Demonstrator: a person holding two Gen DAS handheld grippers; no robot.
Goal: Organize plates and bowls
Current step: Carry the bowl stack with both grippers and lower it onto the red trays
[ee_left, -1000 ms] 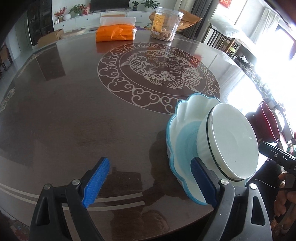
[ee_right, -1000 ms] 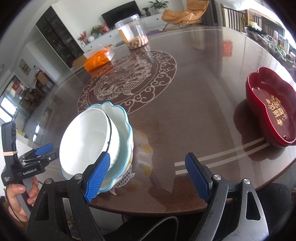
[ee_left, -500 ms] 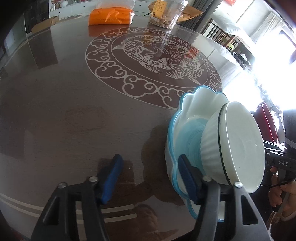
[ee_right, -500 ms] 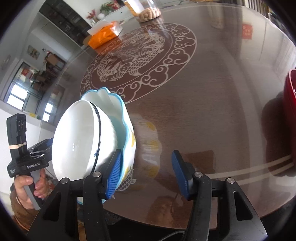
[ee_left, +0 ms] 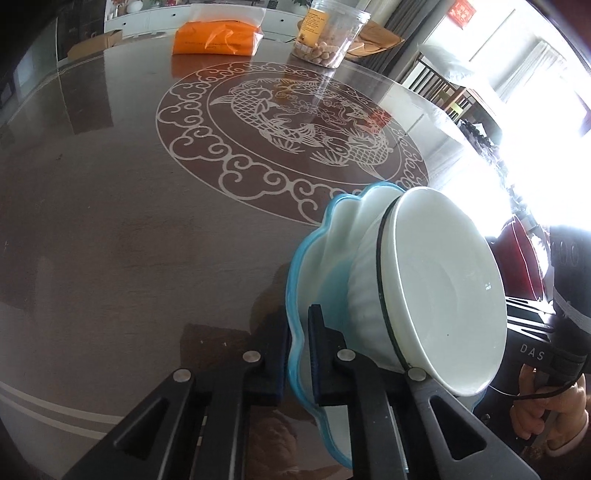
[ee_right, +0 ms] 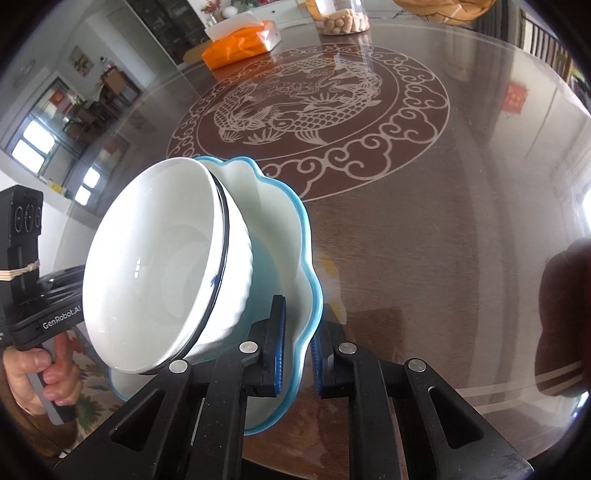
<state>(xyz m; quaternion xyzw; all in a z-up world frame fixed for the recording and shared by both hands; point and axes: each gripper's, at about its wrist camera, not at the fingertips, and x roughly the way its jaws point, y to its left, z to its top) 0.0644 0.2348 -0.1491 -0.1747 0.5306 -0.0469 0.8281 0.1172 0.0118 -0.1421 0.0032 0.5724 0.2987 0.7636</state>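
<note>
A scalloped blue-rimmed plate (ee_left: 314, 266) (ee_right: 291, 236) carries a white ribbed bowl (ee_left: 443, 280) (ee_right: 159, 273) with a dark rim line. My left gripper (ee_left: 297, 354) is shut on the plate's near rim. My right gripper (ee_right: 297, 354) is shut on the plate's opposite rim. Both pinch the rim between blue pads. The plate sits near the front edge of the dark round table (ee_left: 110, 221) (ee_right: 443, 221). A red plate (ee_left: 521, 258) (ee_right: 565, 317) lies to the right, partly hidden.
An orange tissue pack (ee_left: 218, 37) (ee_right: 240, 50) and a clear snack jar (ee_left: 328, 33) (ee_right: 340, 18) stand at the table's far side. A fish medallion (ee_left: 291, 122) marks the table's centre. Each view shows the other hand-held gripper beside the plate.
Both grippers moved in toward the plate and closed from wide open onto its rim, one from each side. The plate and bowl now fill more of each view.
</note>
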